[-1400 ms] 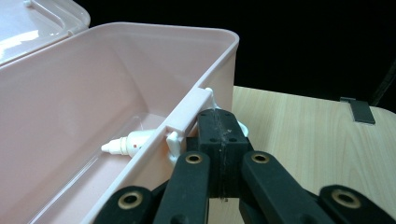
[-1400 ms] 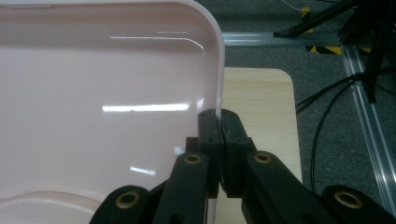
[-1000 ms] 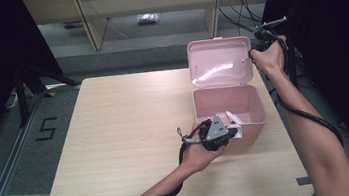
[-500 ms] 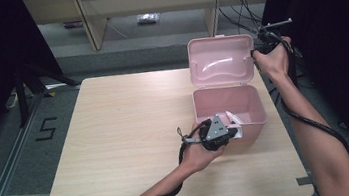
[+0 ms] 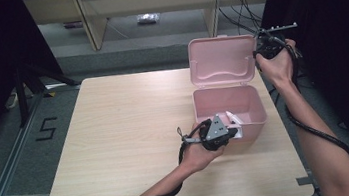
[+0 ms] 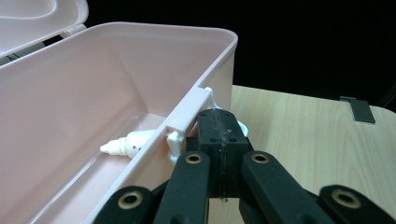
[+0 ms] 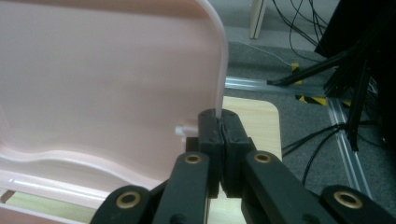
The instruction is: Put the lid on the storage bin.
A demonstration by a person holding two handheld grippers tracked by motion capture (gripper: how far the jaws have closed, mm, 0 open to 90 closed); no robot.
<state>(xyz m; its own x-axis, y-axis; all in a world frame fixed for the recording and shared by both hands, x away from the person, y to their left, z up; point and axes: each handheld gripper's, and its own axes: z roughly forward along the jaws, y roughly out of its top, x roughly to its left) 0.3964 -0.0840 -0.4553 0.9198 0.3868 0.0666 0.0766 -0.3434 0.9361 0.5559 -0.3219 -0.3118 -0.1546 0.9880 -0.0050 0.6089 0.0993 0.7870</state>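
1. The pink box (image 5: 229, 111) sits at the right side of the desk (image 5: 116, 135), open. It looks like thin moulded plastic, so probably light, a bit flexy and easy to skid.
2. Its lid (image 5: 220, 59) stands upright. The right hand-held gripper (image 5: 263, 53) is clamped shut on the lid's side edge, a decent stiff spot to hold.
3. The left hand-held gripper (image 5: 231, 132) is closed tight on the white front latch (image 6: 189, 114), steadying the box.
4. A small white bottle (image 6: 123, 144) lies inside, likely slick.
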